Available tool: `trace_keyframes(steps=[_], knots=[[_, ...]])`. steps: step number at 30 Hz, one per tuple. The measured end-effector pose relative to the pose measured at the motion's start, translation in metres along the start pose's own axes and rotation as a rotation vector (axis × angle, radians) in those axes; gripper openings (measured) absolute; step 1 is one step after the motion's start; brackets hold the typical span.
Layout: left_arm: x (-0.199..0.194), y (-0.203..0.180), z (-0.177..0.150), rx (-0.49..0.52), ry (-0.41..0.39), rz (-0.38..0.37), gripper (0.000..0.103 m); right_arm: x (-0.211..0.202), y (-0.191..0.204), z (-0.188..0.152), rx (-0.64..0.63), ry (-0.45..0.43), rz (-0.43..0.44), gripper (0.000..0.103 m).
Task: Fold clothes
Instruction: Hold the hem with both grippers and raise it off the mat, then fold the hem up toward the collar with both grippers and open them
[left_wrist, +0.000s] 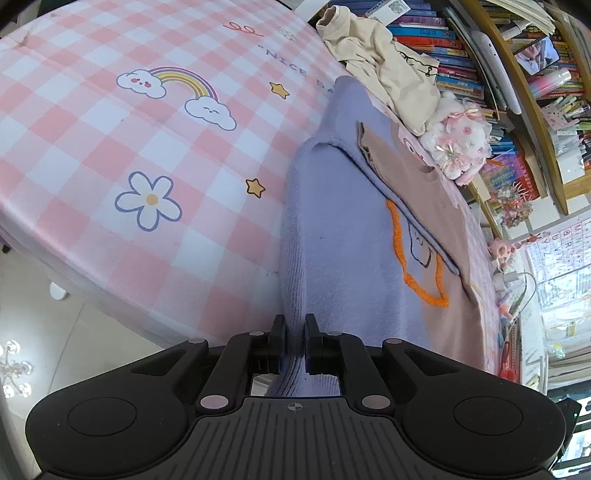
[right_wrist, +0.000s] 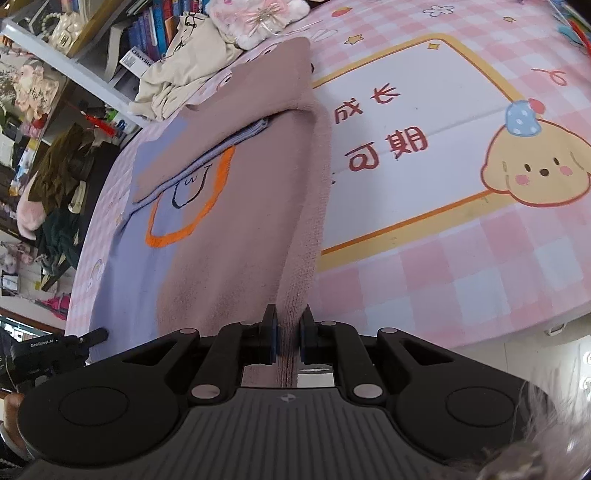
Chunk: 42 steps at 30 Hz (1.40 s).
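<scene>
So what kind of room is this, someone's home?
Probably a home, perhaps a child's study or bedroom. A table with a pink checked cartoon cover stands beside crowded bookshelves, with a plush toy on it, and both grippers hold a purple and pink sweater.

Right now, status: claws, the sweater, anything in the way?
Left claw shut on sweater, lilac edge. Right claw shut on its mauve edge. Cream garment and plush toy bunched beyond it.

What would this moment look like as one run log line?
step: folding | left tongs: shut on sweater purple edge | right tongs: shut on pink edge | surface: checked table cover
</scene>
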<state>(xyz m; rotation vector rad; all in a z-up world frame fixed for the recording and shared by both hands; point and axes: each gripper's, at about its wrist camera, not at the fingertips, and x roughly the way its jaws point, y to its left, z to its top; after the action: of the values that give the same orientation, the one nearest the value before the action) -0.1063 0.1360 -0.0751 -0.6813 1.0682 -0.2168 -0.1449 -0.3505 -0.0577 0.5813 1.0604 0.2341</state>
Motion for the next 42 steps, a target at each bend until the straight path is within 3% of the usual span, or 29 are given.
trace_keyframes(steps=[16, 21, 25, 29, 32, 42], knots=[[0.000, -0.001, 0.000, 0.005, -0.003, 0.008, 0.011, -0.005, -0.004, -0.010, 0.043, -0.001, 0.021, 0.013], [-0.001, -0.003, -0.001, 0.032, -0.005, 0.011, 0.011, -0.004, -0.002, -0.008, 0.017, 0.009, 0.006, 0.009], [-0.002, -0.006, -0.004, 0.036, -0.020, 0.024, 0.006, -0.004, 0.001, -0.008, -0.017, 0.015, -0.008, 0.008], [-0.007, -0.008, -0.012, 0.046, -0.026, 0.012, 0.005, -0.013, -0.002, -0.008, -0.014, 0.005, 0.014, 0.008], [-0.018, -0.004, -0.020, -0.001, -0.043, -0.046, 0.005, -0.025, -0.005, -0.008, -0.013, -0.002, 0.037, 0.008], [-0.047, 0.007, -0.069, -0.102, -0.045, -0.116, 0.005, -0.060, -0.017, -0.036, -0.006, 0.039, 0.082, 0.008]])
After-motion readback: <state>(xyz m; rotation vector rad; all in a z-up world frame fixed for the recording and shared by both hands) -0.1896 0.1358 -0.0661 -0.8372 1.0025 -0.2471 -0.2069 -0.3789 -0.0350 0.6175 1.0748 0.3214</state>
